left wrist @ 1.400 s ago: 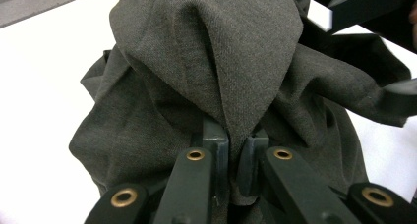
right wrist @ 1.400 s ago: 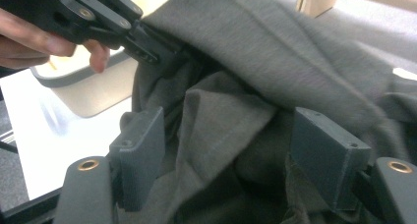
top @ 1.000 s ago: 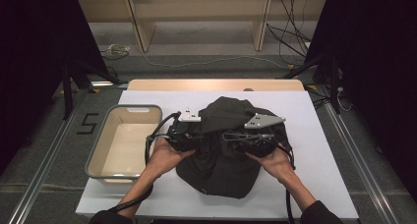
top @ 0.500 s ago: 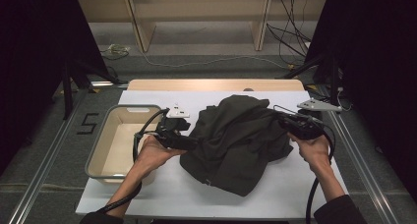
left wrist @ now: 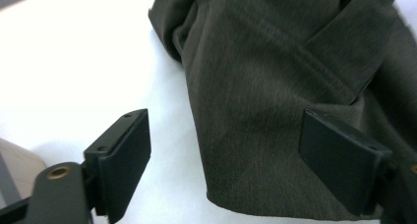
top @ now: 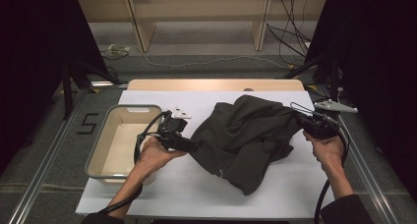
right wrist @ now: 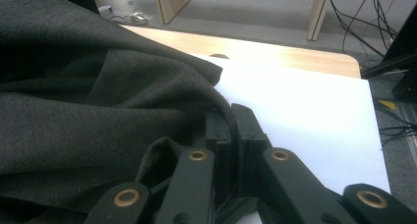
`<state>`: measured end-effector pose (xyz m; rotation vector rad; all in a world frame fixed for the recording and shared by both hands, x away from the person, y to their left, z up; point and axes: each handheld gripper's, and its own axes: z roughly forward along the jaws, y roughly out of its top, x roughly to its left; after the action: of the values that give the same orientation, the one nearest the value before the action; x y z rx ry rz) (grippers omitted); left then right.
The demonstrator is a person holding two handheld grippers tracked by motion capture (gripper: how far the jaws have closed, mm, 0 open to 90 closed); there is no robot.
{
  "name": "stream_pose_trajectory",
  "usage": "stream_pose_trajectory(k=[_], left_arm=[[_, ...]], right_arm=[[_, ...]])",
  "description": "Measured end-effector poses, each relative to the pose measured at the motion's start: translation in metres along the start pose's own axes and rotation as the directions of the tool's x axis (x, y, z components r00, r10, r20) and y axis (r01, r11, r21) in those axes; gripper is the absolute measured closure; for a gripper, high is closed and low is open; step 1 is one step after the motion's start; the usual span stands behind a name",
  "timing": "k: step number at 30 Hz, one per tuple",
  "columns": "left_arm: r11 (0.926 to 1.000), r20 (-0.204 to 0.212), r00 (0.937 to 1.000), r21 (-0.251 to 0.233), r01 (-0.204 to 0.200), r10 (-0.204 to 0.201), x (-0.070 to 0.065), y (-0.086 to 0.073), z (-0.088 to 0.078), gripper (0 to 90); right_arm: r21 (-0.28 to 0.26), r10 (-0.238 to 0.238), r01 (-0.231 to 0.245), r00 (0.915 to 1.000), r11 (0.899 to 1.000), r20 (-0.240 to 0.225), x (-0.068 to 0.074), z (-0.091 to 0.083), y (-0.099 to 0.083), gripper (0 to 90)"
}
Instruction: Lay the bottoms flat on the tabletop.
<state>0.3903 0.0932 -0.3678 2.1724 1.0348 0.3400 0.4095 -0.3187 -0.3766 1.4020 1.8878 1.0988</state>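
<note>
At centre of the white surface, dark grey crumpled cloth garment: right hand-held gripper pinches its 3 o'clock edge shut, left hand-held gripper, jaws just opened at 9 o'clock, grips nothing; a one-sided pull could drag it off.

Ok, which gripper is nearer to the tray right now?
Left. The left gripper sits just beside the grey tray, its jaws open at the dark garment. The right gripper is across the table, shut on the garment's far edge.
</note>
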Motion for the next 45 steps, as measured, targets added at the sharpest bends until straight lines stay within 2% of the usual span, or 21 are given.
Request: stream_pose_trajectory(k=[7,14,16,18,20,21,22,24,25,31,35,38,40,42,45], left_arm=[[0.9984,0.006,0.9997,0.052,0.021,-0.022,-0.004,-0.004,0.014,14.7],[0.9949,0.032,0.9968,0.071,0.071,-0.074,0.0,-0.007,0.025,11.2],[0.9947,0.066,0.9946,0.07,0.076,-0.08,0.002,-0.009,0.028,12.4],[0.9961,0.122,0.9892,0.045,0.076,-0.081,0.002,-0.013,0.032,23.1],[0.9965,0.168,0.9823,0.006,0.084,-0.083,0.001,-0.018,0.036,51.8],[0.9965,0.175,0.981,0.002,0.084,-0.083,0.001,-0.018,0.038,68.0],[0.9968,0.178,0.9809,0.001,0.079,-0.078,0.0,-0.018,0.038,78.8],[0.9977,0.176,0.9823,-0.014,0.067,-0.063,-0.002,-0.015,0.035,85.9],[0.9983,0.171,0.984,-0.02,0.054,-0.049,-0.002,-0.013,0.032,86.4],[0.9956,0.149,0.9878,-0.074,0.057,-0.045,0.003,-0.004,0.021,87.2],[0.9915,0.112,0.9929,-0.119,0.054,-0.04,0.012,0.009,0.008,87.3],[0.9863,0.094,0.9948,-0.156,0.055,-0.04,0.02,0.018,-0.001,87.3],[0.9834,0.085,0.9952,-0.17,0.063,-0.049,0.024,0.024,-0.003,87.3],[0.9814,0.083,0.9952,-0.18,0.065,-0.051,0.026,0.029,-0.004,87.3],[0.9801,0.076,0.9959,-0.189,0.061,-0.047,0.028,0.035,-0.005,87.2]], right_arm=[[0.008,0.004,-0.004,1.0,1.0,0.003,-0.001,0.001,-0.002,87.3],[0.01,0.011,-0.011,0.9999,1.0,0.002,-0.004,0.002,-0.004,87.3],[0.013,0.011,-0.011,0.9999,1.0,-0.002,-0.004,0.002,-0.004,87.2],[0.016,0.01,-0.01,0.9999,1.0,-0.005,-0.004,0.002,-0.005,87.2],[0.015,0.011,-0.011,0.9999,1.0,-0.007,-0.003,0.003,-0.005,87.2],[0.018,0.006,-0.005,0.9999,1.0,-0.009,-0.002,0.003,-0.005,87.1],[0.02,0.005,-0.005,0.9999,1.0,-0.012,-0.001,0.003,-0.005,87.1],[0.024,-0.001,0.001,0.9998,1.0,-0.019,0.0,0.003,-0.005,87.0],[0.025,-0.003,0.004,0.9998,1.0,-0.022,0.001,0.003,-0.005,86.8],[0.044,-0.023,0.025,0.998,0.999,-0.059,0.011,0.005,-0.007,83.9],[0.064,-0.023,0.029,0.9963,0.998,-0.083,0.018,0.002,-0.008,61.9],[0.048,-0.057,0.061,0.9942,0.997,-0.092,0.031,-0.011,-0.009,48.6],[0.026,-0.094,0.097,0.99,0.995,-0.106,0.044,-0.021,-0.01,43.9],[0.008,-0.104,0.106,0.9842,0.994,-0.144,0.054,-0.027,-0.01,41.5],[-0.012,-0.137,0.138,0.97,0.99,-0.201,0.073,-0.035,-0.009,38.7]])
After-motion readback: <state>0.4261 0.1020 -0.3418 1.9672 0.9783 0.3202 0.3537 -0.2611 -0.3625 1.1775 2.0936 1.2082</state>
